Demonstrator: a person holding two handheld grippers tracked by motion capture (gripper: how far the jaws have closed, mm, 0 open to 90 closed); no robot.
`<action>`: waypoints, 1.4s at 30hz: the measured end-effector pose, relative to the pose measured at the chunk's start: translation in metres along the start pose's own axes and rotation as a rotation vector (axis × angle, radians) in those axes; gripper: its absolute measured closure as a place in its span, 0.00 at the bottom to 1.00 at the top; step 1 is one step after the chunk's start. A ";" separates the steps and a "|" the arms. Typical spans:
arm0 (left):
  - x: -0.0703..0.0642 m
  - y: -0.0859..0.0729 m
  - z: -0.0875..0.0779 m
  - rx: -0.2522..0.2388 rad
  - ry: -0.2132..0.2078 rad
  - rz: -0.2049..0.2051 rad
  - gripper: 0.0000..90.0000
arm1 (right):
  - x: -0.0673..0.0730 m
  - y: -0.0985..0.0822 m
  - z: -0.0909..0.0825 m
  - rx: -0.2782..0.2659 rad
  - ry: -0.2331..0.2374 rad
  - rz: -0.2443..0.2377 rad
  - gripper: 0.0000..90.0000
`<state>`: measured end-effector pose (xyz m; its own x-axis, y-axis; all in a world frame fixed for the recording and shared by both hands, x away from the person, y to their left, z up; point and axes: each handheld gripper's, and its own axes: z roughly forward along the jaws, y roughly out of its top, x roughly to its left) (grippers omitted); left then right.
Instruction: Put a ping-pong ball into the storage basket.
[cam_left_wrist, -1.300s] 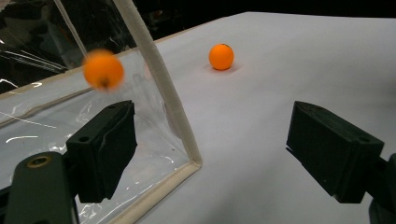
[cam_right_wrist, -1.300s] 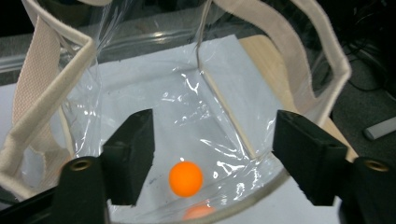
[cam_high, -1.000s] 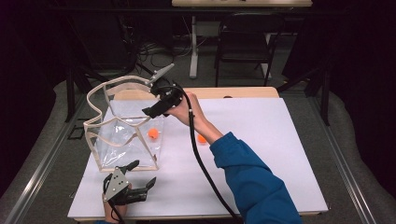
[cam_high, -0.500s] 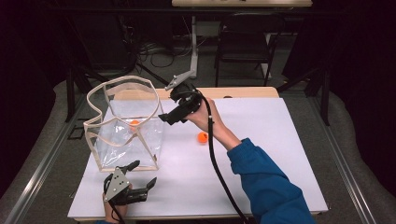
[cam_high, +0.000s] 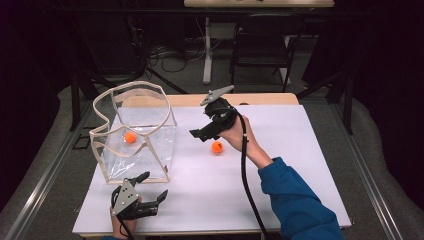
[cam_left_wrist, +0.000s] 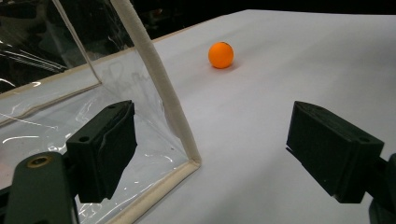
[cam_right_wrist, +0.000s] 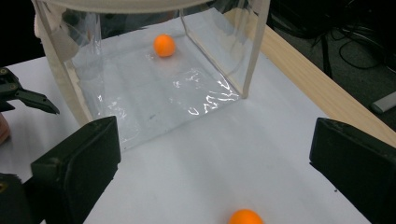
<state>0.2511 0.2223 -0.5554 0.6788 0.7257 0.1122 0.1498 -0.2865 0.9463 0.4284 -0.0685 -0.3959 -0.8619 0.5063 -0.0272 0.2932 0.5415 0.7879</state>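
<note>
the right gripper (cam_high: 199, 134) is held above the white table (cam_high: 300, 170), its jaws spread wide with nothing between them; they have just been opening. in the right gripper view its two black pads are seen far apart at the bottom corners, touching nothing, and an orange ball (cam_right_wrist: 245, 217) lies on the sheet between and just ahead of them. in the high view that same loose ball (cam_high: 217, 147) rests on the table just near of the gripper, close to the hand that carries it, untouched.

the left gripper (cam_high: 152, 197) is rested at the near left edge of the table, its jaws likewise spread and empty. in the left gripper view the near right corner of a clear bag (cam_left_wrist: 154, 70) with a cream-coloured trim stands between the pads, nearer the left pad; whether that pad touches the plastic cannot be told. the loose ball (cam_left_wrist: 221, 55) is seen farther off on the bare sheet.

the clear bag (cam_high: 167, 117) stands open on the left half of the table, to the left of the right gripper and just beyond the left one. a second orange ball (cam_high: 130, 137) lies inside it on its floor, seen also in the right gripper view (cam_right_wrist: 164, 45) toward the far side of the bag.

a dark chair (cam_high: 262, 50) and cables are seen on the floor beyond the table.
</note>
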 end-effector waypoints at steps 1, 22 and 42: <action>0.000 0.000 0.000 0.000 0.000 0.000 0.18 | -0.001 -0.003 -0.002 -0.003 -0.005 0.007 0.02; -0.001 0.000 0.000 0.002 0.003 0.005 0.18 | -0.001 -0.079 -0.015 0.012 -0.068 0.065 0.00; -0.002 0.001 -0.001 -0.001 0.002 0.009 0.18 | 0.002 -0.111 -0.009 0.113 -0.110 0.043 0.00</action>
<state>0.2488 0.2216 -0.5544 0.6788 0.7242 0.1213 0.1432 -0.2926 0.9454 0.3905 -0.1331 -0.4779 -0.7987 0.5979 -0.0674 0.3789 0.5868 0.7156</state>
